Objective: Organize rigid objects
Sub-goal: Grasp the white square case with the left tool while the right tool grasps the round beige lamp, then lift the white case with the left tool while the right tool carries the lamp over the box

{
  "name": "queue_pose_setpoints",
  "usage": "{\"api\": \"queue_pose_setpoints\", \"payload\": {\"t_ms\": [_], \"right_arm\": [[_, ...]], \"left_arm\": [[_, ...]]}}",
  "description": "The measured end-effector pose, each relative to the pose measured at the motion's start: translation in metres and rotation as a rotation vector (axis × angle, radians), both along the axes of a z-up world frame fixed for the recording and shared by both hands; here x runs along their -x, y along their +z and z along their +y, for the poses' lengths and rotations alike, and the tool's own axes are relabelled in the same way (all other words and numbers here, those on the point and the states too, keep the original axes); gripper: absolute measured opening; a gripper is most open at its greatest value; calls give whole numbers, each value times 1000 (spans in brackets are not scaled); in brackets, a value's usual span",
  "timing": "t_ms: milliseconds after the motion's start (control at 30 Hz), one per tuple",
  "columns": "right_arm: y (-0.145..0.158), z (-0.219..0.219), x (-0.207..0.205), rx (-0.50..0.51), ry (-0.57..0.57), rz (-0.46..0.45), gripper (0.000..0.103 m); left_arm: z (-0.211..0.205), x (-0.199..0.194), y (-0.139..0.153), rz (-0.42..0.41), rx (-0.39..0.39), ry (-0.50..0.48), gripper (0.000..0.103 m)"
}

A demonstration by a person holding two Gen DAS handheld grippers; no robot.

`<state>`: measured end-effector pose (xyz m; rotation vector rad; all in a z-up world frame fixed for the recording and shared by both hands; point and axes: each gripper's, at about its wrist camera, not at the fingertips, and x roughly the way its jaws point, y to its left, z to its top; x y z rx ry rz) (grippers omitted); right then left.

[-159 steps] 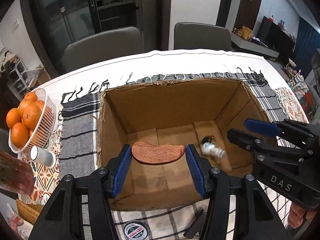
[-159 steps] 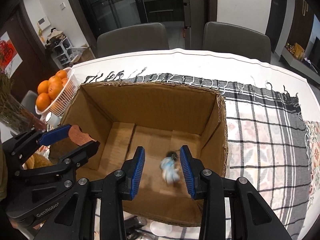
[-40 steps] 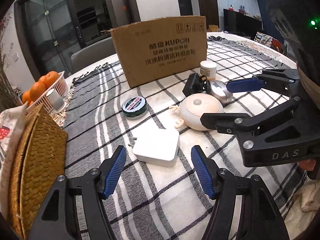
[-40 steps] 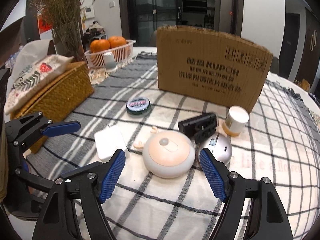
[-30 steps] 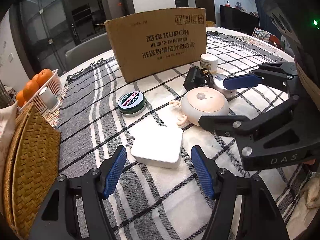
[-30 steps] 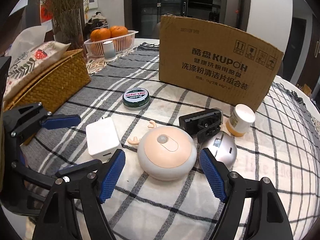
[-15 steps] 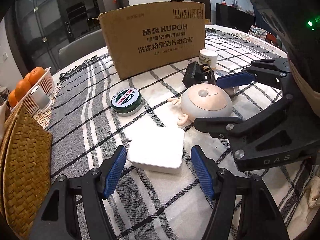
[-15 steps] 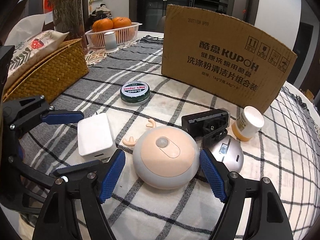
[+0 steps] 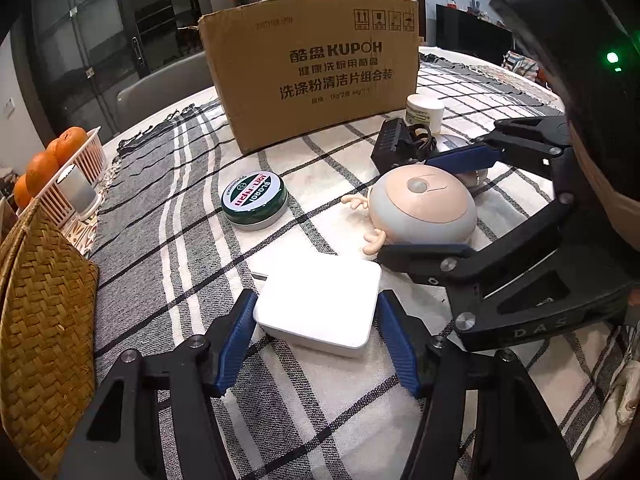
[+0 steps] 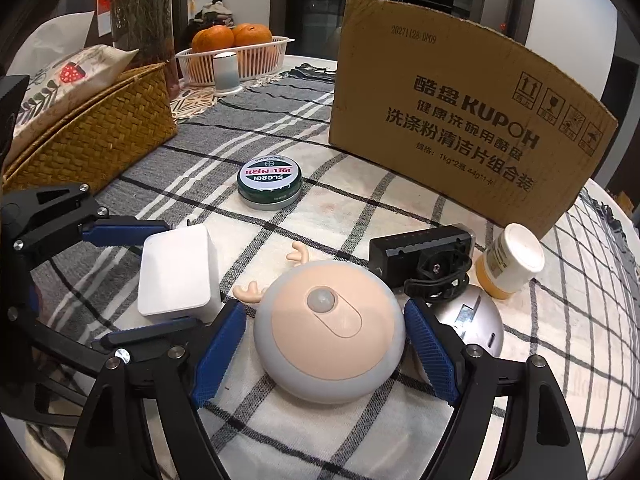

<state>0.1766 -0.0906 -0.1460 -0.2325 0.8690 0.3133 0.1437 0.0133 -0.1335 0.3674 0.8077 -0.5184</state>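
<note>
Nearest, left tool (image 9: 316, 332): blue pads astride the flat white square plastic charger block (image 9: 320, 304), jaws just closing in and at or nearly at its sides; firm contact not certain from either view. Block flat on the checked black-and-white cloth covering the surface (image 9: 192, 208), presumably straddled for lifting.

Beside it, right tool (image 10: 320, 354): jaws just widening and standing apart, bracketing the round grey-and-peach dome lamp with small antlers (image 10: 330, 330) with a gap each side; spread probably set to clear the dome's broad body.

Touching the dome's far right: silver rounded mouse (image 10: 476, 322), black ribbed rectangular mount (image 10: 420, 254), short white-lidded yellow jar (image 10: 512, 266), crowded together.

Middle distance: round green tin with white printed lid (image 10: 269, 184), alone on the cloth.

Beyond: upright brown cardboard box with printed lettering (image 10: 460, 120), likely destination for the loose items.

Far left: woven straw basket (image 10: 92, 128); white plastic basket of oranges (image 10: 240, 56).
</note>
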Motion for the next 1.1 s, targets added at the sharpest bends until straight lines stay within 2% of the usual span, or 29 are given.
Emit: {"api": "queue_pose_setpoints", "payload": {"t_ms": [167, 267, 333, 567, 867, 967, 1100], "right_arm": [[-4, 2, -1, 12, 11, -5, 82], [-3, 0, 1, 13, 7, -16, 75], [-3, -1, 1, 10, 8, -17, 75], [-2, -3, 5, -12, 5, -9, 75], [9, -6, 8, -57, -10, -18, 75], [16, -10, 9, -78, -23, -29, 75], [29, -14, 12, -95, -38, -62, 75]], "left_arm": [[0, 0, -1, -5, -5, 4, 60], [0, 1, -1, -2, -3, 25, 60], [0, 3, 0, 1, -1, 39, 60], [8, 8, 3, 7, 18, 148, 60], [23, 14, 18, 8, 105, 336, 60], [25, 19, 25, 4, 138, 371, 60], [24, 22, 37, -18, 145, 393, 60]]}}
